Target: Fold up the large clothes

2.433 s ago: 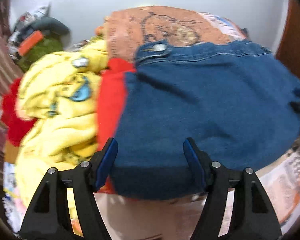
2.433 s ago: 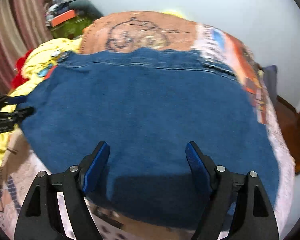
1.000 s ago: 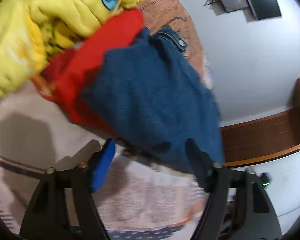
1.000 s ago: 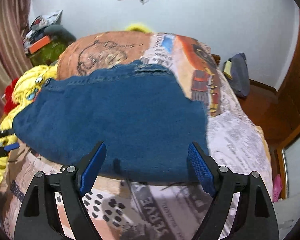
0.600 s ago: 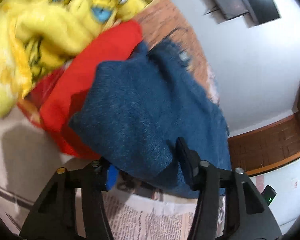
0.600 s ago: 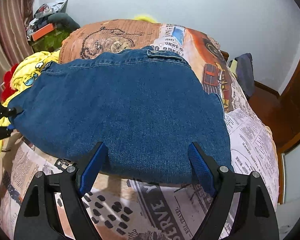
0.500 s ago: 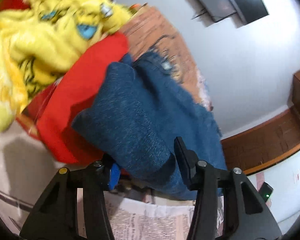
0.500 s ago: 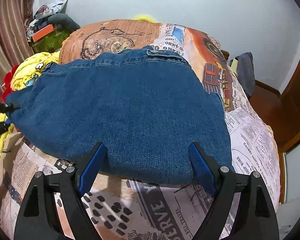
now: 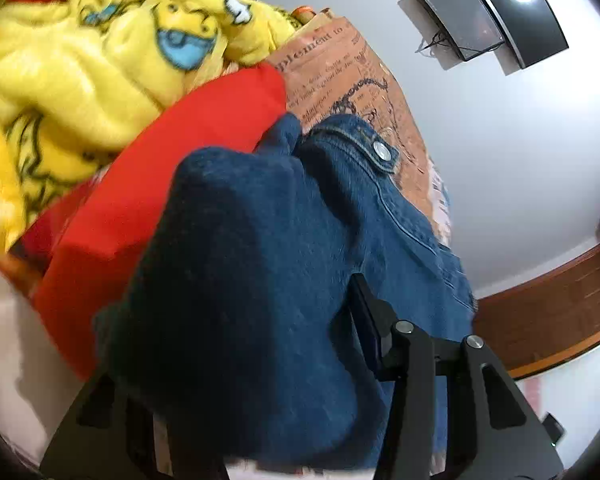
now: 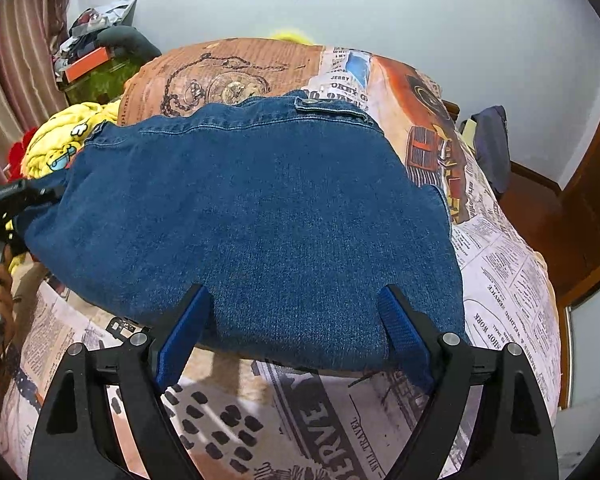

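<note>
A folded blue denim garment lies on the bed with its buttoned waistband toward the far side. My right gripper is open, its blue-padded fingers just above the garment's near edge, holding nothing. My left gripper is at the garment's left corner. In the left wrist view the denim bunches up between the jaws, hiding the left finger; the right finger presses against the cloth, so the left gripper is shut on that corner.
The bed has a newspaper-print sheet. A yellow cartoon blanket and a red cloth lie heaped at the garment's left side. Cluttered boxes stand far left, a dark bag far right, and a wooden door is beside the bed.
My left gripper has closed on the denim's left corner and the cloth has bunched up between its jaws. My right gripper has stayed open above the near edge.
</note>
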A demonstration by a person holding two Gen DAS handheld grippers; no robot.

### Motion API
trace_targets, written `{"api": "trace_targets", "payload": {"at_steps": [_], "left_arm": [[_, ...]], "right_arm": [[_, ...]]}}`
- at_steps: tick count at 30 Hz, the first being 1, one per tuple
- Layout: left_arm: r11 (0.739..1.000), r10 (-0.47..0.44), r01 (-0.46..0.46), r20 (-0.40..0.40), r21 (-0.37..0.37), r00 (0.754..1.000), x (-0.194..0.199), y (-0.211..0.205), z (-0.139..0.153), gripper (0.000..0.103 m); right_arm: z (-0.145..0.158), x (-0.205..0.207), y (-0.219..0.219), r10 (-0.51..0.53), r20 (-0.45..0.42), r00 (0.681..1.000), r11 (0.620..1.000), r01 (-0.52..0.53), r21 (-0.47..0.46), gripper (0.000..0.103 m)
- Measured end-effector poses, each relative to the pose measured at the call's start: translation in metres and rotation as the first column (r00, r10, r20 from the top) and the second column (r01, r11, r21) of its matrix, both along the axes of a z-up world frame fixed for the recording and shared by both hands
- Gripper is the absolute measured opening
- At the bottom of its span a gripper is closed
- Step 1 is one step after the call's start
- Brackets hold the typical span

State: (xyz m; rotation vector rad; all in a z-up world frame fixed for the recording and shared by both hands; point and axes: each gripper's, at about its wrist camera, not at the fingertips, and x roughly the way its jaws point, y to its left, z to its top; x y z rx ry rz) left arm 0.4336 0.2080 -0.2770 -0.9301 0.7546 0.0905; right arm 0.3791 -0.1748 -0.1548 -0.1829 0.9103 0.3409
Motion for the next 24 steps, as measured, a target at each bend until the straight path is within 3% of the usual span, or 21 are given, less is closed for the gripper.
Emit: {"api": "trace_targets", "payload": {"at_steps": [5,9,13,17,21,24], "left_arm": [[0.999,0.007,-0.006,-0.002,0.054,1.0,0.009,0.001,0.01,0.029],[0.996,-0.002,-0.006,0.083,0.087,0.997,-0.002,0.009,0.043,0.022],[0.986,-0.03,-0.005,0.208,0.164,0.978,-0.014,0.006,0.097,0.02],[0.95,-0.114,0.016,0.301,0.311,0.947,-0.022,-0.016,0.152,0.02],[0.908,-0.177,0.051,0.27,0.416,0.947,-0.019,-0.037,0.163,0.02],[0.902,-0.163,0.039,0.255,0.431,0.953,-0.02,-0.037,0.156,0.02]], "right_arm": [[0.002,0.001,0.003,0.0,-0.015,1.0,1.0,0.0,-0.019,0.084],[0.007,0.003,0.01,0.016,-0.031,0.999,1.0,-0.016,-0.014,0.084],[0.017,0.008,0.026,0.047,-0.017,0.999,0.999,-0.047,0.005,0.084],[0.027,0.011,0.056,0.101,0.017,0.995,0.995,-0.101,0.023,0.084],[0.026,0.014,0.091,0.166,0.027,0.986,0.985,-0.167,0.049,0.084],[0.013,0.018,0.114,0.209,0.002,0.978,0.977,-0.209,0.045,0.084]]}}
